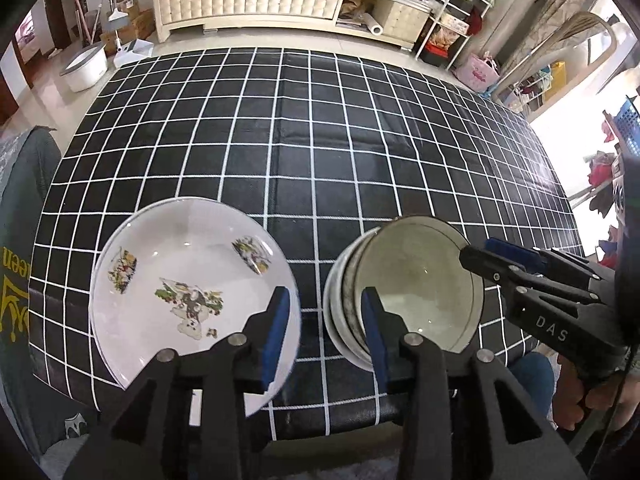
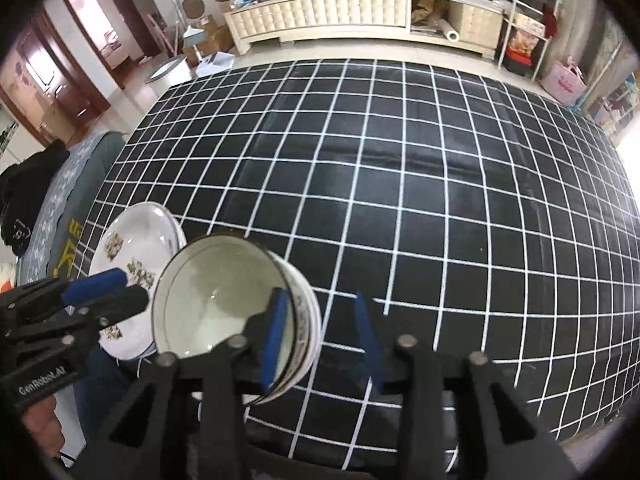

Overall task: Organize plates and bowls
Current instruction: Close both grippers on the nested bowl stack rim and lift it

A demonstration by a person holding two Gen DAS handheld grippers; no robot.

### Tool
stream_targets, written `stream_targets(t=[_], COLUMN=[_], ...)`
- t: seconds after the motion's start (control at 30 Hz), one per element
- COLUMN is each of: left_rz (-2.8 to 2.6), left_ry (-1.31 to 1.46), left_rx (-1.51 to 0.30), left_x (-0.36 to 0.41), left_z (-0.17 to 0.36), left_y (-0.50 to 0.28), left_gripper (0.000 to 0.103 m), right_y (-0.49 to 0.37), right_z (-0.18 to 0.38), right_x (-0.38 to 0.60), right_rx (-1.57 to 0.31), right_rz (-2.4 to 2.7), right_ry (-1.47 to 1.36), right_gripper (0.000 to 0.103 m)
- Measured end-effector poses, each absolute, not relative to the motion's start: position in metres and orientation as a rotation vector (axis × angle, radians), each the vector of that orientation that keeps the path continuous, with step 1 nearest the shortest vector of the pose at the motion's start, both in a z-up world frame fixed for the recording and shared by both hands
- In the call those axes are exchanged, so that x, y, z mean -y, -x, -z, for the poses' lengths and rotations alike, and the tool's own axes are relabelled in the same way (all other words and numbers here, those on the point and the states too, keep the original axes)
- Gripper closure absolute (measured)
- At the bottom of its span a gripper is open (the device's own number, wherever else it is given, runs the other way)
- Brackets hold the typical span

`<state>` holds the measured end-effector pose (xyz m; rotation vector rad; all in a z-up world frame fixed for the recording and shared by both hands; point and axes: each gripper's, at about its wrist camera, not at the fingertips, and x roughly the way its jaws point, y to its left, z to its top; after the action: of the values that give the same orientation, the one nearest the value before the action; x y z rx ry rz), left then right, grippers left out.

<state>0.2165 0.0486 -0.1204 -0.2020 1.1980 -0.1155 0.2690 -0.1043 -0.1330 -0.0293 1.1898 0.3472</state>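
A stack of white plates (image 1: 192, 276) with flower prints lies at the table's near left edge; it also shows in the right wrist view (image 2: 136, 248). A stack of white bowls (image 1: 416, 284) stands to its right, also in the right wrist view (image 2: 216, 300). My left gripper (image 1: 326, 320) is open, hovering over the gap between plates and bowls. My right gripper (image 2: 318, 328) is open, its left finger over the bowls' right rim; it also shows from the side in the left wrist view (image 1: 488, 256).
The table wears a black cloth with a white grid (image 1: 320, 140). A chair with a grey cover (image 1: 24, 200) stands at the left. A cream cabinet (image 1: 256, 4) and shelves (image 1: 452, 20) stand beyond the far edge.
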Motion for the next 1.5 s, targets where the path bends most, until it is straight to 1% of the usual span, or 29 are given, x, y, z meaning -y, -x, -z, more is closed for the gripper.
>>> stream_targets(t=[0.07,0.23,0.33,0.43,0.57,0.7,1.23,1.4,1.5], left_rz=[0.118,0.120,0.114,0.147,0.244,0.341,0.460,0.485,0.500], left_ry=[0.200,0.165,0.166,0.187,0.188,0.180,0.103,0.110,0.100], left_rx=[-1.205,-1.217,-1.228,-1.224,-1.225,-1.233,-1.290,-1.332,-1.351], left_x=[-0.046,-0.038,-0.040,-0.044,-0.045,-0.042,-0.035,-0.029,-0.029], left_z=[0.122,0.132,0.137,0.132,0.125,0.126,0.162,0.175,0.182], left_y=[-0.220,-0.228,-0.230,-0.227,-0.221,-0.217,-0.239,-0.252,-0.254], left_gripper=[0.065,0.065,0.065,0.065,0.062,0.062,0.062,0.062,0.059], right_y=[-0.274,-0.279,-0.280,-0.275,-0.268,-0.263,-0.265,-0.268,-0.268], right_z=[0.139,0.153,0.158,0.148,0.131,0.128,0.169,0.177,0.181], right_x=[0.104,0.106,0.115,0.121,0.123,0.118,0.115,0.121,0.125], right_rx=[-1.208,-1.252,-1.278,-1.264,-1.239,-1.239,-1.347,-1.378,-1.392], right_rz=[-0.346,-0.352,-0.360,-0.356,-0.357,-0.355,-0.337,-0.334,-0.351], right_ry=[0.021,-0.010,-0.088,-0.100,-0.104,-0.097,-0.177,-0.217,-0.251], right_gripper=[0.054,0.054,0.052,0.052,0.047,0.047,0.047,0.047,0.047])
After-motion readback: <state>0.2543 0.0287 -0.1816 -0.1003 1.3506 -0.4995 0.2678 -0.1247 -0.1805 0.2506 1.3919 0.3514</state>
